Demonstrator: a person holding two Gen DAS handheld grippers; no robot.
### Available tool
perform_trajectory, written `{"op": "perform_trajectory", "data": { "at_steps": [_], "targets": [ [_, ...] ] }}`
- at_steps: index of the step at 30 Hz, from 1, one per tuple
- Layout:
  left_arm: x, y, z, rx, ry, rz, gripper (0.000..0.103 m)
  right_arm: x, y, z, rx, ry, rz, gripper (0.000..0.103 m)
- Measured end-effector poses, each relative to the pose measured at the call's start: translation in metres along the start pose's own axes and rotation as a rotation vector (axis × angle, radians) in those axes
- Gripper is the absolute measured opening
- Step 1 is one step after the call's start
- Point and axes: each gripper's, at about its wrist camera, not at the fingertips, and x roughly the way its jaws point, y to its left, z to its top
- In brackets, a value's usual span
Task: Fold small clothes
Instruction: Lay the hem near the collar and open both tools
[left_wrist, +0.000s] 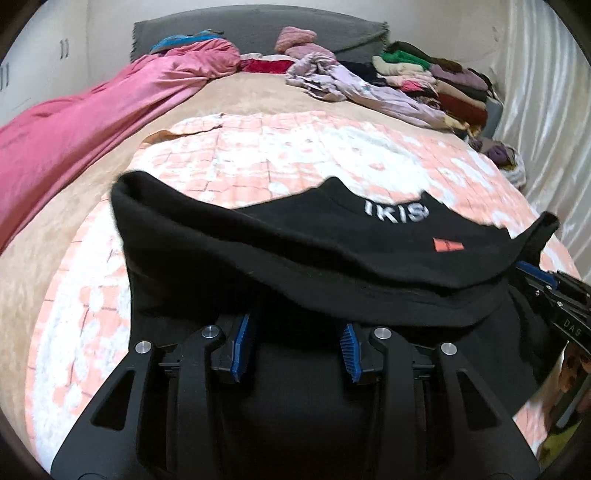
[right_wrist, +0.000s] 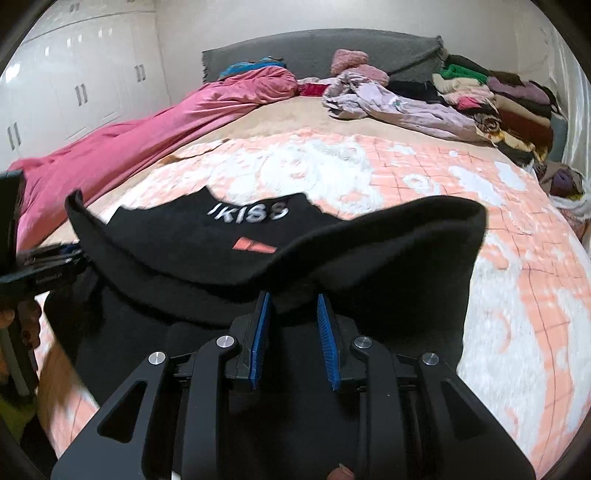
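a wide bed (left_wrist: 122, 206) fills both views, spread with a soft peach-and-white checked blanket (left_wrist: 258, 155) over a tan plush cover. a long pink satin quilt (left_wrist: 74, 122) trails down the left side from the far end, where a grey headboard cushion (left_wrist: 258, 29) stands. at the far right, stacks of folded clothes in green, purple, maroon and cream (left_wrist: 443, 77) sit near a crumpled lilac garment (left_wrist: 354, 85).

on the near part of the blanket lies the black fleece garment with white "ikiss" lettering and a small coral patch (left_wrist: 295, 258). its near edge is lifted off the bed and curls over toward the far side, so the lettering shows beyond the raised fold.

the left tool (left_wrist: 293, 350) sits at the near left part of that raised hem; its blue ribbed pads stand apart, with black cloth hanging over their tips, and i cannot tell whether they pinch it. the right tool (right_wrist: 291, 338) is at the near right part of the hem, its pads closer together with a thick fold of the black fleece passing between their tips, seemingly clamped on it. each tool shows at the other view's edge, with fingers of the hand (right_wrist: 26, 325) holding the left one.
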Motion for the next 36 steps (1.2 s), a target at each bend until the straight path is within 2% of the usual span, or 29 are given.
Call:
{"op": "perform_trajectory", "data": {
  "at_steps": [4, 8, 11, 15, 18, 22, 25, 29, 31, 32, 33, 35, 36],
  "targets": [
    [0.005, 0.022, 0.014, -0.130, -0.010, -0.045, 0.035, 0.010, -0.017, 0.015, 0.069, -0.005, -0.006, 0.033],
    [0.003, 0.050, 0.024, -0.238, -0.055, -0.038, 0.037, 0.009, -0.032, 0.020, 0.141, -0.026, -0.035, 0.037],
    [-0.001, 0.074, 0.019, -0.284, -0.075, -0.024, 0.041, -0.003, -0.038, 0.018, 0.169, -0.075, -0.050, 0.045],
    [0.001, 0.097, 0.013, -0.296, -0.075, 0.031, 0.044, -0.015, -0.046, 0.017, 0.192, -0.118, -0.094, 0.049],
    [0.002, 0.114, 0.012, -0.342, -0.060, 0.006, 0.045, -0.016, -0.055, 0.023, 0.199, -0.107, -0.137, 0.051],
    [-0.001, 0.115, 0.016, -0.316, -0.074, -0.021, 0.047, -0.004, -0.062, 0.033, 0.158, -0.034, -0.204, 0.053],
    [0.000, 0.108, 0.021, -0.268, -0.086, -0.047, 0.053, 0.009, -0.063, 0.037, 0.117, -0.006, -0.229, 0.053],
    [0.012, 0.094, 0.022, -0.180, -0.075, -0.023, 0.054, 0.031, -0.070, 0.039, 0.117, 0.058, -0.218, 0.053],
    [0.016, 0.089, 0.019, -0.158, -0.070, -0.009, 0.054, 0.040, -0.067, 0.038, 0.088, 0.099, -0.218, 0.049],
    [0.017, 0.089, 0.018, -0.152, -0.067, -0.009, 0.053, 0.042, -0.064, 0.037, 0.068, 0.103, -0.221, 0.040],
    [0.019, 0.086, 0.017, -0.141, -0.067, -0.003, 0.050, 0.043, -0.060, 0.036, 0.047, 0.104, -0.225, 0.026],
    [0.020, 0.087, 0.017, -0.139, -0.068, -0.007, 0.016, 0.043, -0.057, 0.036, 0.025, 0.093, -0.249, 0.014],
    [0.020, 0.088, 0.016, -0.143, -0.072, -0.005, 0.012, 0.041, -0.058, 0.036, 0.032, 0.085, -0.245, 0.012]
  ]
}}
